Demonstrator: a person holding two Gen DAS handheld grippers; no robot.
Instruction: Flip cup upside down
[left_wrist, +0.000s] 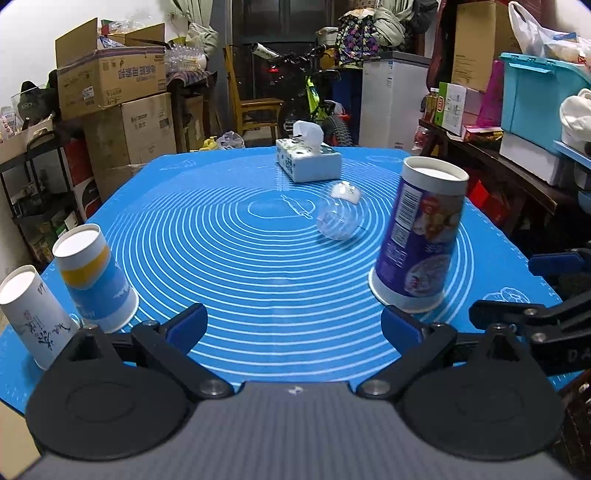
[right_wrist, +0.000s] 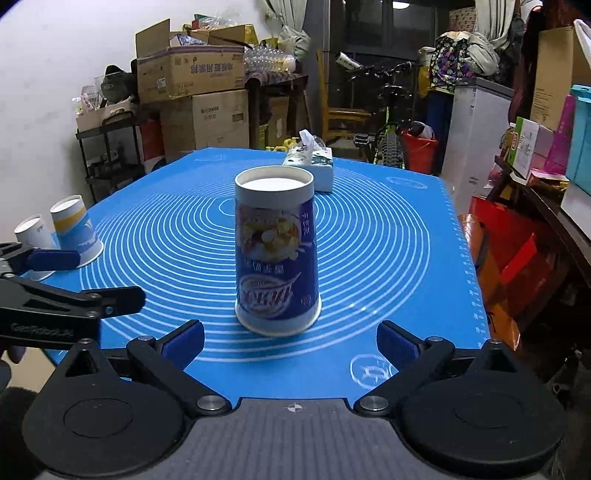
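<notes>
A tall purple paper cup (right_wrist: 275, 251) stands upside down on the blue mat (right_wrist: 388, 240), rim down, directly ahead of my right gripper (right_wrist: 291, 341), which is open and empty just short of it. The cup also shows in the left wrist view (left_wrist: 419, 236), to the right. My left gripper (left_wrist: 295, 326) is open and empty over the mat. A clear plastic cup (left_wrist: 338, 212) lies on its side mid-mat. Two more paper cups stand upside down at the mat's left edge: a blue-and-yellow one (left_wrist: 98, 282) and a white one (left_wrist: 35, 315).
A tissue box (left_wrist: 308, 158) sits at the far side of the mat. The left gripper (right_wrist: 55, 295) shows at the left of the right wrist view. Cardboard boxes (left_wrist: 110, 85), a bicycle (left_wrist: 317, 99) and shelves surround the table.
</notes>
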